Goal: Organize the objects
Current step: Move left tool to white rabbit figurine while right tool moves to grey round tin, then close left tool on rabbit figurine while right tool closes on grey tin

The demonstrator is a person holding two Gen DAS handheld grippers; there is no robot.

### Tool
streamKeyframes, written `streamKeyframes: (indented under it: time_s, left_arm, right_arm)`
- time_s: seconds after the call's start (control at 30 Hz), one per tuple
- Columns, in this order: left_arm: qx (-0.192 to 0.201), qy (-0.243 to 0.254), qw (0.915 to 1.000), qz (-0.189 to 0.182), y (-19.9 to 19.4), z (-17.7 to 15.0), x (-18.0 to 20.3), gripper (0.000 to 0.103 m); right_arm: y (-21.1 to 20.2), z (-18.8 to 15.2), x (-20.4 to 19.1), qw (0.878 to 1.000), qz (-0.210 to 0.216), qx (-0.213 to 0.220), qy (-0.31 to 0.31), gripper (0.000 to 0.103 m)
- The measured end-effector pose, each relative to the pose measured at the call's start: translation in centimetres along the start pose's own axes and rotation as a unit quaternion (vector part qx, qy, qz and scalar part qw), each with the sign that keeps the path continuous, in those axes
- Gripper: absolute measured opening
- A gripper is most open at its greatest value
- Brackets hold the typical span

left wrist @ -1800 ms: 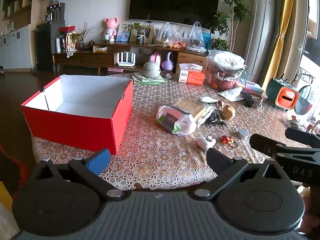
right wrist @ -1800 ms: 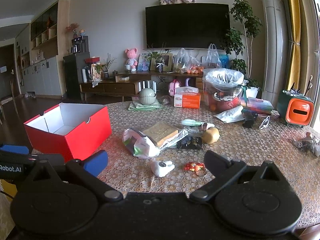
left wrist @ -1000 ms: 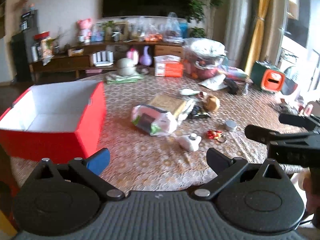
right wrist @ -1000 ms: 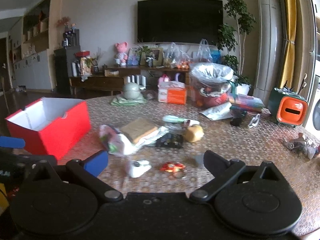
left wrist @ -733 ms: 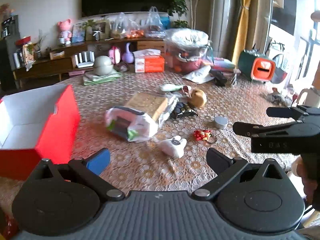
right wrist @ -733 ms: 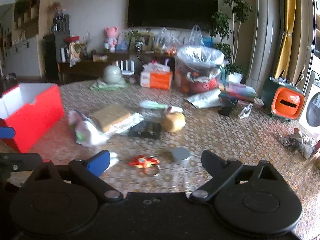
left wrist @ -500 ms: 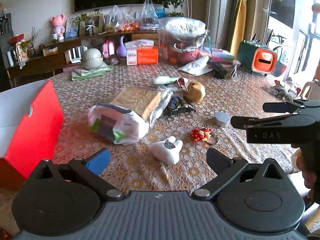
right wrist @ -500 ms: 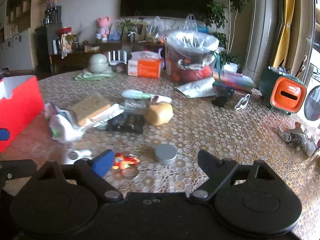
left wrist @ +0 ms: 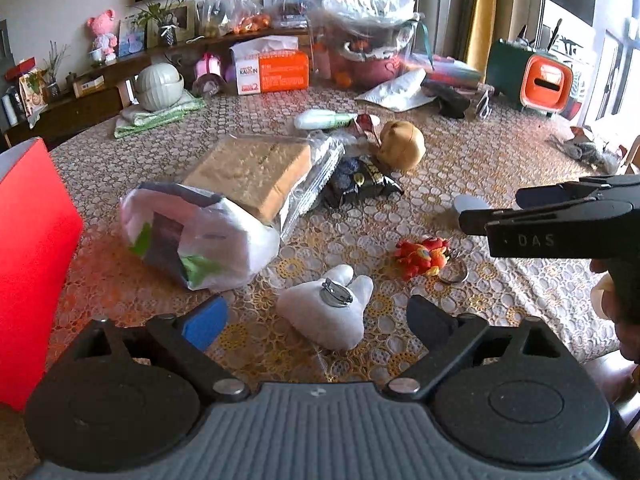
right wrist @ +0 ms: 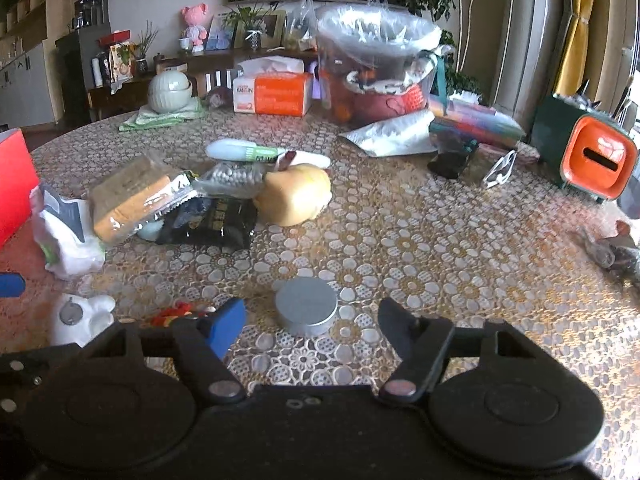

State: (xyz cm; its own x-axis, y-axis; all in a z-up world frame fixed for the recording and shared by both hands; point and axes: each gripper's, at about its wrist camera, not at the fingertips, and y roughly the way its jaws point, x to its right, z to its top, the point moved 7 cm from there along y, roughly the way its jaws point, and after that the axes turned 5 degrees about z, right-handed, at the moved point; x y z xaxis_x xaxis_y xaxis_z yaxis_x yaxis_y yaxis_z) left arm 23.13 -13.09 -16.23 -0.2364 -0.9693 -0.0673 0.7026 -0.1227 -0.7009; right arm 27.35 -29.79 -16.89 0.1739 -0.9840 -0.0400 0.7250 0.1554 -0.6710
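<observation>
Item, white plush [left wrist: 328,316]: looked light and soft, best pinched across its body; my left gripper [left wrist: 316,322] and right gripper [right wrist: 310,326] both gaped empty.

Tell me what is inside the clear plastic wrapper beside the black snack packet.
The clear plastic wrapper holds a tan, square, bread-like block. Its underside and anything beneath it are hidden. The black snack packet lies outside.

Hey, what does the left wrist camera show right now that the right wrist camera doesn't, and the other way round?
Only the left wrist view shows the whole red keychain charm and the right gripper from the side. Only the right wrist view shows the silver tin unobstructed between its open fingers. Both show the white plush, red box, bread pack and tissue box.
</observation>
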Motion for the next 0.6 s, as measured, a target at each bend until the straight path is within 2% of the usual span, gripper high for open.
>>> streamKeyframes:
  time_s: [0.07, 0.2, 0.27, 0.33, 0.4, 0.47, 0.6]
  left_arm:
    - [-0.005, -0.002, 1.0, -0.004, 0.5, -0.1, 0.0, 0.084]
    - [-0.011, 0.0, 0.9999, -0.008, 1.0, -0.2, 0.2, 0.072]
    - [-0.014, -0.003, 0.9998, -0.011, 1.3, -0.2, 0.2, 0.061]
    - [-0.017, -0.005, 0.9997, -0.016, 1.5, -0.2, 0.3, 0.055]
    - [-0.017, -0.008, 0.9997, -0.015, 1.6, -0.2, 0.2, 0.054]
    - [-0.016, -0.012, 0.9997, -0.017, 1.6, -0.2, 0.2, 0.052]
    - [-0.013, -0.011, 0.9997, -0.018, 1.5, -0.1, 0.2, 0.049]
  right_arm:
    - [0.6, 0.0, 0.0, 1.0, 0.003, -0.003, 0.001, 0.068]
    - [1.3, -0.1, 0.3, 1.0, 0.004, -0.01, 0.006, 0.061]
    - [1.7, -0.2, 0.4, 1.0, 0.006, -0.015, 0.009, 0.053]
    - [2.0, -0.3, 0.4, 1.0, 0.008, -0.016, 0.013, 0.051]
    - [2.0, -0.2, 0.4, 1.0, 0.009, -0.014, 0.014, 0.048]
    - [2.0, -0.2, 0.4, 1.0, 0.007, -0.011, 0.013, 0.038]
    - [1.9, -0.1, 0.4, 1.0, 0.005, -0.01, 0.015, 0.038]
